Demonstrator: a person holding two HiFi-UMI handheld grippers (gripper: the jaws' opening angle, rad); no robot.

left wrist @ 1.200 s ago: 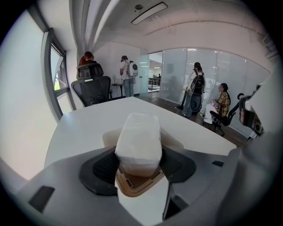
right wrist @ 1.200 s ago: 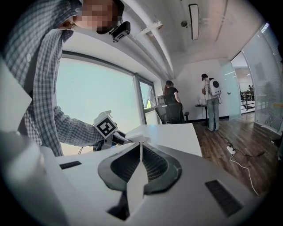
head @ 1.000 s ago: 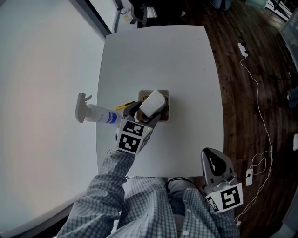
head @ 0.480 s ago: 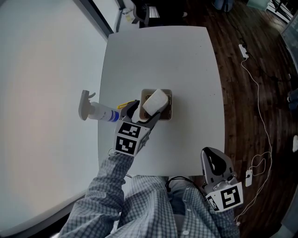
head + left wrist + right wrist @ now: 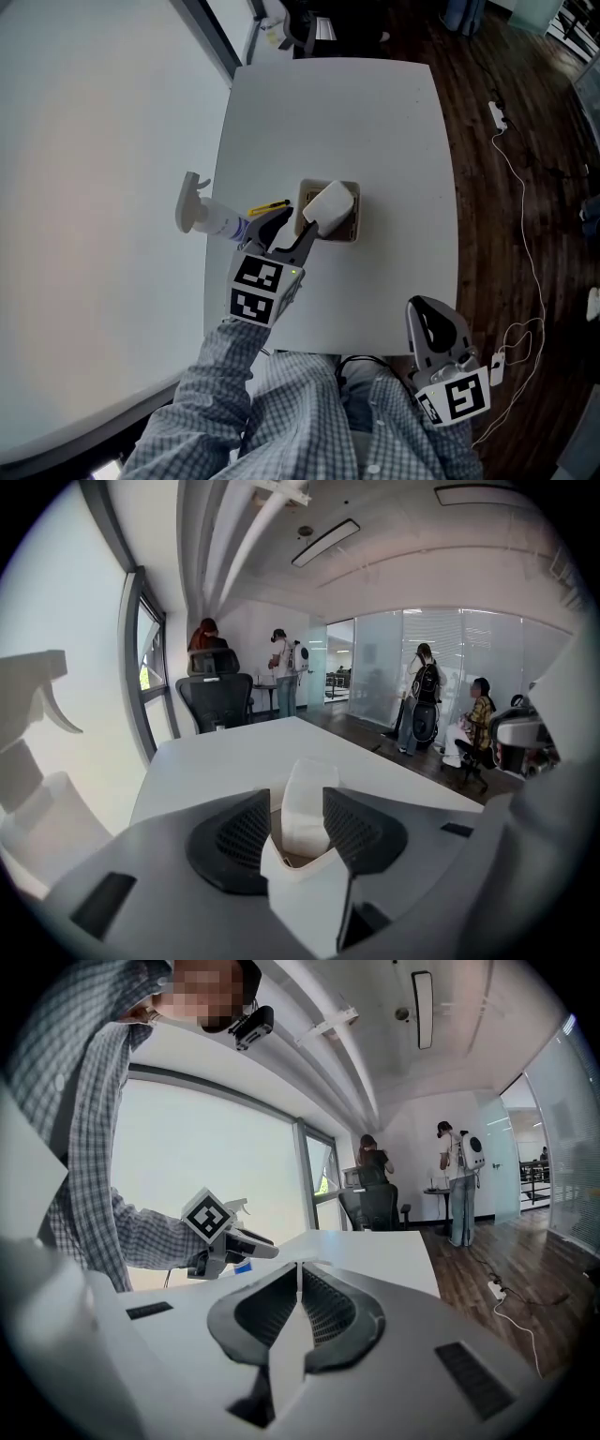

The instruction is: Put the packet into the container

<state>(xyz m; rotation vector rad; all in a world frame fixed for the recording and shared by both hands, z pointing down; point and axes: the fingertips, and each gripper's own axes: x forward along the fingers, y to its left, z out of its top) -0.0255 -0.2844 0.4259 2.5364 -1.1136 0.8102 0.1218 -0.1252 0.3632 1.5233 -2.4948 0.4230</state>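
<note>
Drawn back a little toward the person and lifted since a second ago: left gripper (image 5: 291, 231), with jaws just now closing from wide to about half. Nearest of all, off the near edge of the surface (image 5: 356, 122) and beside the checked shirt: right gripper (image 5: 429, 317), with jaws together along the whole length and nothing between. Next, over the near left part of the surface, left gripper on a checked sleeve (image 5: 211, 394), pointing down and away, pads apart and pressing on nothing. Just past the tips and seen through the gap in the left gripper view: packet (image 5: 330, 201), white, standing tilted in the brown container (image 5: 349, 231), upper part above the rim. Near the left edge of the surface, spray bottle (image 5: 211, 217) lying down, trigger head out over the edge. Between bottle and container, a small yellow thing (image 5: 269, 205). Farther on, only bare white surface up to the far edge.
</note>
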